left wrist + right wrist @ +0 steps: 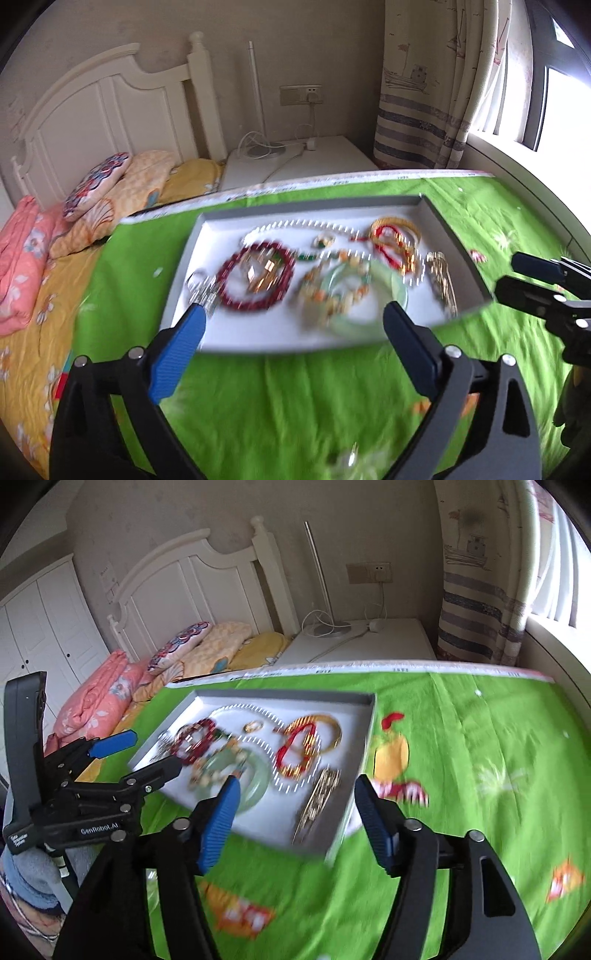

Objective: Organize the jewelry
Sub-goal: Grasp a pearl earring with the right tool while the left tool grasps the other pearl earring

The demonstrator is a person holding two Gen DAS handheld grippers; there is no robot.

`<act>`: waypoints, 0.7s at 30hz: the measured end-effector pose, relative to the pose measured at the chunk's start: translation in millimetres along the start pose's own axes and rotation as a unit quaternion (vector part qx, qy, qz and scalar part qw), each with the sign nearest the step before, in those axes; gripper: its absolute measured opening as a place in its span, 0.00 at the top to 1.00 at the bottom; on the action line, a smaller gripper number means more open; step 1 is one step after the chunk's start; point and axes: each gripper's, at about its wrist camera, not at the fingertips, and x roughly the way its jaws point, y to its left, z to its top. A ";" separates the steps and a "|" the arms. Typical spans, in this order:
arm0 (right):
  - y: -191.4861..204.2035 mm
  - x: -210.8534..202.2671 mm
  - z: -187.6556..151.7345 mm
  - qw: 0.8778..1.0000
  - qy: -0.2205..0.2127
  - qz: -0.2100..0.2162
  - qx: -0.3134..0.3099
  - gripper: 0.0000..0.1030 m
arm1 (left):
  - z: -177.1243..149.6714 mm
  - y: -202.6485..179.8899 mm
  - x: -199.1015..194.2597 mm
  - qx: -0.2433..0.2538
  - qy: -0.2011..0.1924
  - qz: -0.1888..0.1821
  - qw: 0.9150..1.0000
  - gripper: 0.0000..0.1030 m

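Bedroom daylight falls from a window at my right onto a green printed cloth (295,398) spread over the bed, where a grey tray (458,236) of jewelry lies just ahead of both my claws. Inside it, blurred in both views, a dark red bead bracelet (258,280) sits ahead of my left claw's left finger, a pale green bangle (391,291) ahead of its right finger, and a white bead strand (295,223) runs along the far side. A red and gold bangle cluster (299,749) lies ahead of my right claw, with a gold chain (317,801) nearer, between its fingers in the picture.

My left claw (295,325) stands wide, nothing between its blue pads, hovering at the tray's near edge. My right claw (295,812) is spread too, less widely, empty, over the tray's near right corner.

Beyond the tray, off to my left, are a pink quilt (99,698), a patterned pillow (98,184) and a white headboard (92,107). Straight ahead stands a white nightstand (388,638) with a lamp base and cables, and a striped curtain (417,125) hangs to the right.
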 end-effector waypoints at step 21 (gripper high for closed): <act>2.7 -46.6 -86.6 0.998 -0.003 0.021 0.057 0.16 | -100.5 17.3 -42.3 -0.025 0.033 0.015 0.999 0.02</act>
